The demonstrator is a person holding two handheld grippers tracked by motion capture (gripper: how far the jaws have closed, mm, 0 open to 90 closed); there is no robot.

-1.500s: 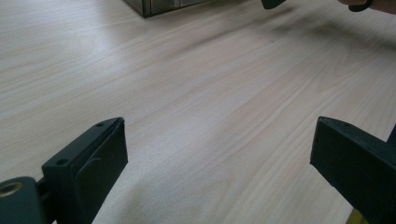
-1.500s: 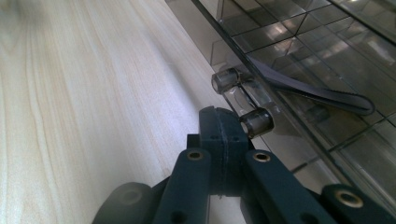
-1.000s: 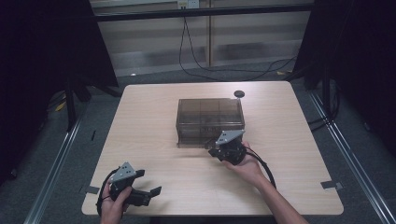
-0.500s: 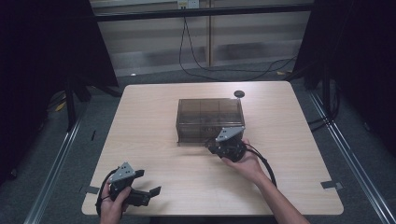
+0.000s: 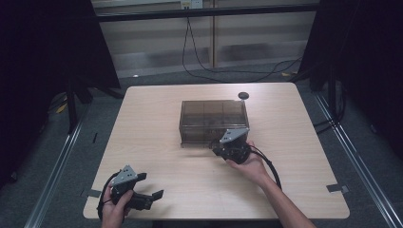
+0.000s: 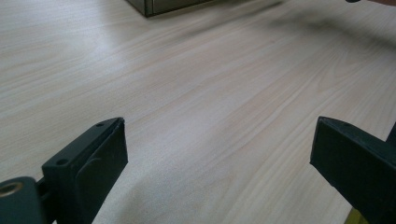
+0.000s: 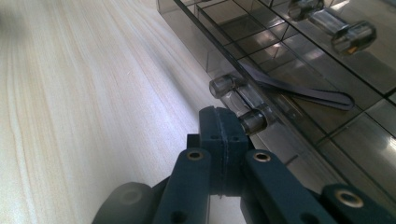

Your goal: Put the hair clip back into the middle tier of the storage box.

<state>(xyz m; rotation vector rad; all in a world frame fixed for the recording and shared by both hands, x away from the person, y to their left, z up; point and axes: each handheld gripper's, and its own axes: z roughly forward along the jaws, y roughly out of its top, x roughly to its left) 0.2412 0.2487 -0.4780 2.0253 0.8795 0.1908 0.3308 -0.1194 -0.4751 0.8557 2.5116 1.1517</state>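
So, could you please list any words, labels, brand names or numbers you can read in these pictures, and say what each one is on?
There is no readable text.
The smoky clear box bears no label on its lid or walls.
The wooden table is bare of print.
The left tongs and right tongs carry no marking.
A small yellowish tag at the far wall is too small to read.

Your high view looks forward and down over the whole pale wooden table [image 5: 157, 118]. Your left gripper view skims that tabletop low; your right sits close against the smoky transparent plastic drawer box [image 7: 299, 51], shared with the high view [image 5: 214, 116].
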